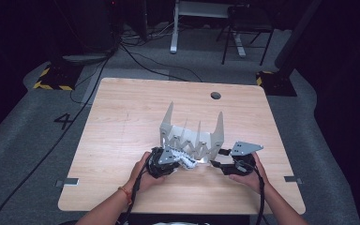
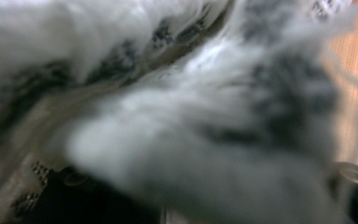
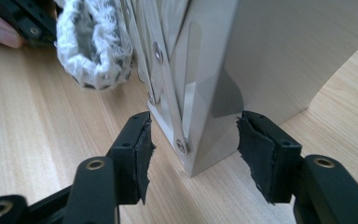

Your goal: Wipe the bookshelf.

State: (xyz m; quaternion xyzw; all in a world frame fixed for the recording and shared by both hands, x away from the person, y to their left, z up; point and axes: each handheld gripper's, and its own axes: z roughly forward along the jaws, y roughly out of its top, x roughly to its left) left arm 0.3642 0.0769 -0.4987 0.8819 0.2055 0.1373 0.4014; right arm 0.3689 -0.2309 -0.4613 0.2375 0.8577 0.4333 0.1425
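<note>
A pale grey metal folding rack (image 1: 192,131) stands near the middle of the wooden table (image 1: 122,122). At the rack's front left, my left gripper (image 1: 174,161) is shut on a fuzzy white cloth with black flecks (image 1: 187,162). That cloth (image 2: 177,116) lies blurred and very close in the left gripper view. My right gripper (image 1: 217,158) is at the rack's front right corner. In the right gripper view its jaws (image 3: 193,135) stand open on either side of the rack's corner (image 3: 261,56), and the pads (image 3: 142,149) are clear of the metal. The cloth (image 3: 93,42) hangs at the upper left there.
A round cable hole (image 1: 215,95) sits at the table's far edge. Beyond the table are a chair (image 1: 246,28), a white stand leg (image 1: 174,28), cables on the grey floor (image 1: 136,56) and two bases with yellow-black tape (image 1: 54,77).
</note>
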